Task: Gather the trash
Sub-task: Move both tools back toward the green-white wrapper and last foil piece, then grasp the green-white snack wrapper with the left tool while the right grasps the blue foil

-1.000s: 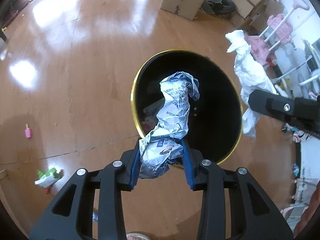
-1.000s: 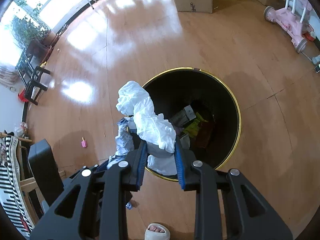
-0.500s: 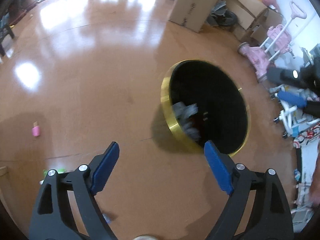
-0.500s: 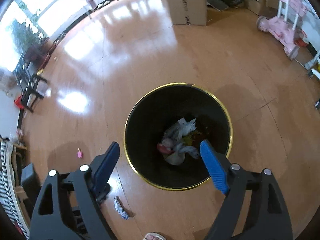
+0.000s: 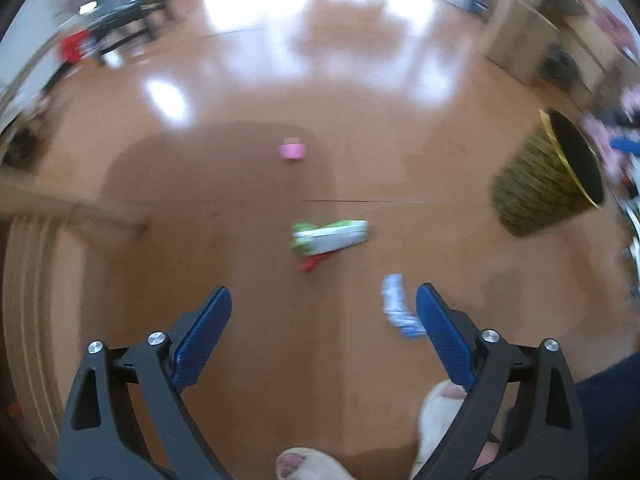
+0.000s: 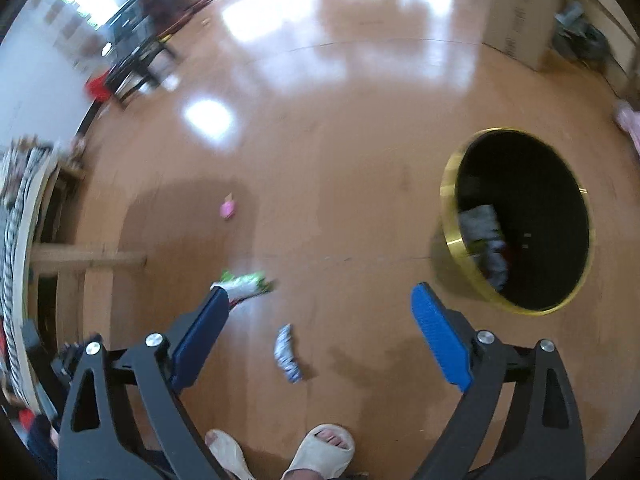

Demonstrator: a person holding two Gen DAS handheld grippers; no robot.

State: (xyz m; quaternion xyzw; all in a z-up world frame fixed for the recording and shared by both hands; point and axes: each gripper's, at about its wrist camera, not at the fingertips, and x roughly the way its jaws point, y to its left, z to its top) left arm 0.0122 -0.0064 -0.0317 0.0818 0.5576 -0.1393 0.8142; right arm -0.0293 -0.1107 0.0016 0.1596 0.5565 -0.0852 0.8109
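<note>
A black bin with a gold rim stands on the wooden floor at the right, with trash inside; it also shows in the left wrist view. A green and white wrapper lies on the floor ahead; it shows in the right wrist view too. A blue and white wrapper lies near my feet, also in the right wrist view. A small pink item lies farther off. My left gripper is open and empty. My right gripper is open and empty.
The person's feet in pale slippers stand at the bottom edge. A wooden furniture frame is at the left. Cardboard boxes stand at the far right, and a black chair at the far left. Both views are blurred by motion.
Both grippers opened and dropped their crumpled trash into the bin, then swung left and away from it. The floor litter has now come into view ahead.
</note>
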